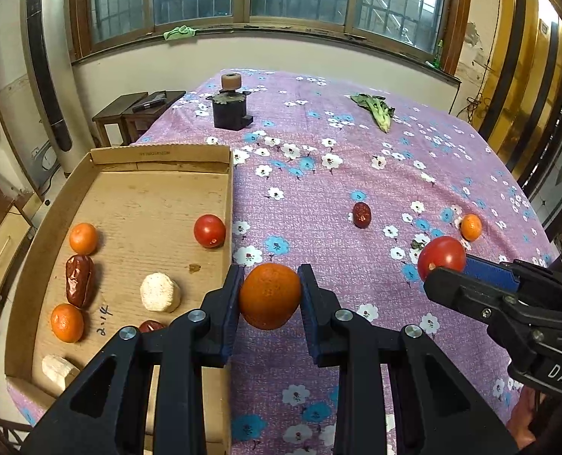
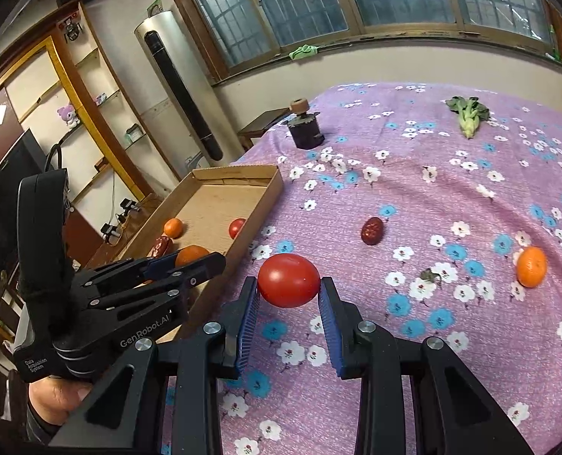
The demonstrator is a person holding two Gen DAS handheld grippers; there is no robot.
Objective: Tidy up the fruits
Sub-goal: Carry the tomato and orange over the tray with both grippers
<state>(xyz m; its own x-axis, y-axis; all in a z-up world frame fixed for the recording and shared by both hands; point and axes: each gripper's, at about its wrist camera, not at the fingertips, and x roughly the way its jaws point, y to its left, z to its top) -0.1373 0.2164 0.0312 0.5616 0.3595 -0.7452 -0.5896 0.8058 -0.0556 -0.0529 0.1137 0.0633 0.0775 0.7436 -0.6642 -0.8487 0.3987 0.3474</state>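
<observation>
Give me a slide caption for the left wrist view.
Left claw carries an orange beside the cardboard tray; right claw holds a tomato.

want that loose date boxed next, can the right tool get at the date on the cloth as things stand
Probably not yet: the right tool is shut on a tomato. The date itself lies in the open on the cloth, nothing around it.

Handwritten "2.14" stands in dark ink on the floor of the cardboard tray (image 1: pixel 159 204). The left tool (image 2: pixel 190 261) bears "GenRobot.AI" on its body and "Data Acquisition System" lower down. The right tool (image 1: pixel 438 267) shows "DAS". Print on the tray's rear flap is illegible.
</observation>
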